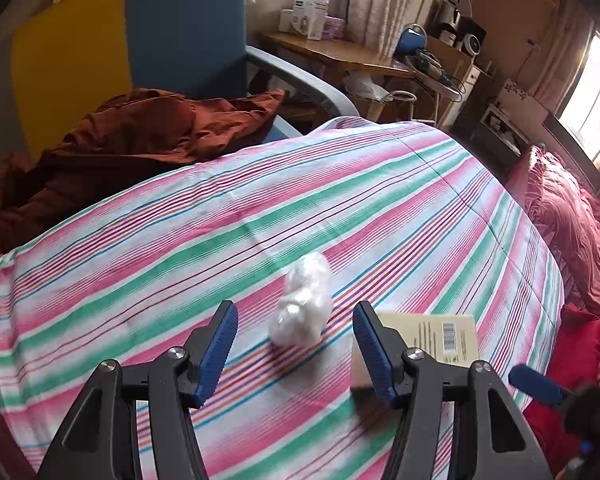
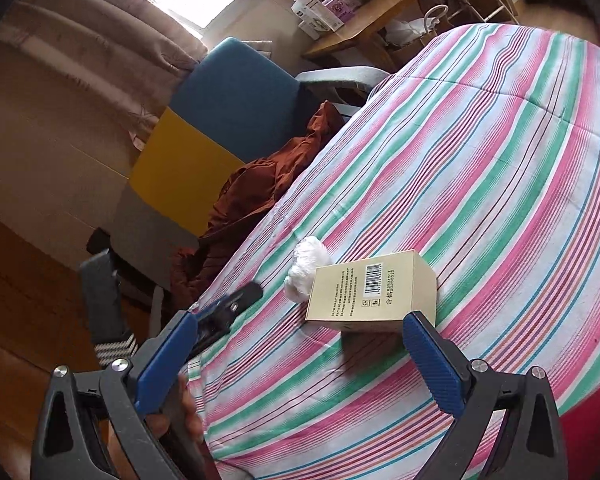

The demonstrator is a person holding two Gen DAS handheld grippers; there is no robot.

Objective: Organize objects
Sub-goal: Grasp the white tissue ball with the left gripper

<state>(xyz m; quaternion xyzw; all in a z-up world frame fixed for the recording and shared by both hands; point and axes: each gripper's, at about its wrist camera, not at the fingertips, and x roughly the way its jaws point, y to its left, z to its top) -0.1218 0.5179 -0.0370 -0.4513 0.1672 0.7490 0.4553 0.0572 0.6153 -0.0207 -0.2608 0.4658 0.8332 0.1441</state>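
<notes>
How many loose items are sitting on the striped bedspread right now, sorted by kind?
Cream cardboard box with a barcode: 1
White crinkly plastic-wrapped bundle: 1
Total: 2, lying side by side on the striped bedspread.

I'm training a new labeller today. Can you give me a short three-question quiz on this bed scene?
1. True or false: the left tool is clamped on the white plastic bundle.
2. What is printed on the top face of the cream box: A) a barcode, B) a photo, C) nothing?
3. What lies on the blue chair beside the striped bedcover?

Key: 1 false, its jaws stand apart, short of the bundle. 2 A. 3 a crumpled rust-brown garment.
</notes>
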